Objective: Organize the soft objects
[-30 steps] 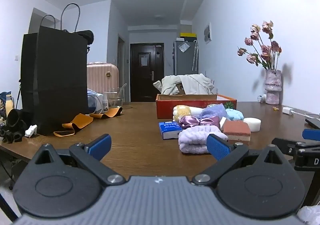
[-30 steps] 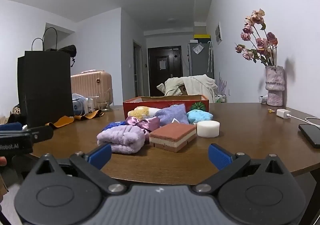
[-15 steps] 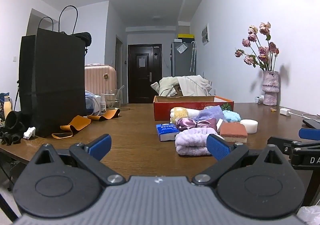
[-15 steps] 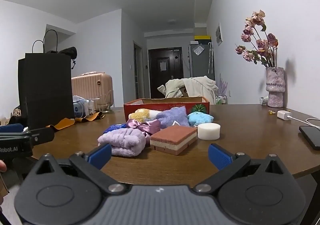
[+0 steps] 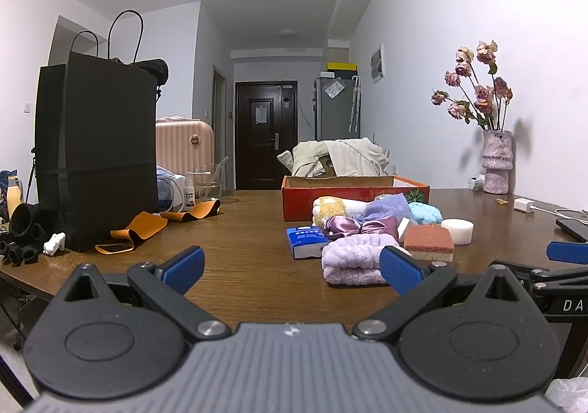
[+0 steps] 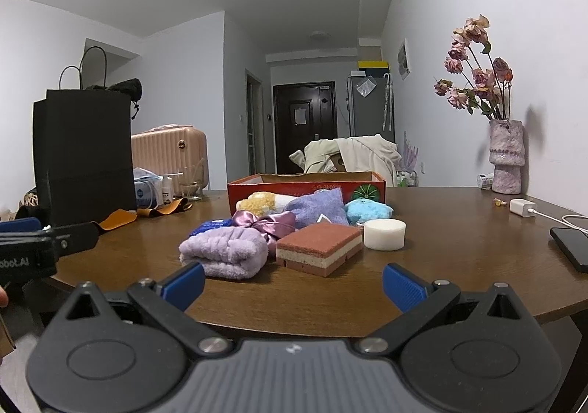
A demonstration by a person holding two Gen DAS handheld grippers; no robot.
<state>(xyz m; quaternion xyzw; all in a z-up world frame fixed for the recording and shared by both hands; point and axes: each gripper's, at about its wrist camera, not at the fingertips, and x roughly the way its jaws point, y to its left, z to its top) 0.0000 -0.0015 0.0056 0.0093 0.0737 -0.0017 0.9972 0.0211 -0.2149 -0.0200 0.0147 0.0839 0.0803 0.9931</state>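
A pile of soft things lies on the brown table (image 5: 239, 240) before a red cardboard box (image 5: 352, 192): a folded lilac towel (image 6: 226, 249), a brick-red layered sponge (image 6: 318, 247), a white round sponge (image 6: 384, 233), a purple satin scrunchie (image 6: 264, 222), a lavender cloth (image 6: 318, 205), a blue fluffy piece (image 6: 367, 211), a yellow-white plush (image 6: 261, 201) and a blue tissue pack (image 5: 305, 241). My left gripper (image 5: 290, 269) is open, low at the near table edge. My right gripper (image 6: 292, 282) is open too, short of the sponge. Neither holds anything.
A tall black paper bag (image 5: 97, 152) and orange straps (image 5: 139, 229) stand at the left. A vase of dried roses (image 6: 505, 155), a charger (image 6: 522, 208) and a phone (image 6: 571, 245) sit at the right. A chair with clothes (image 5: 338, 159) is behind the box.
Both views have tipped slightly and the pile sits a little lower and farther in frame. Both grippers stay open and empty; nothing on the table has moved.
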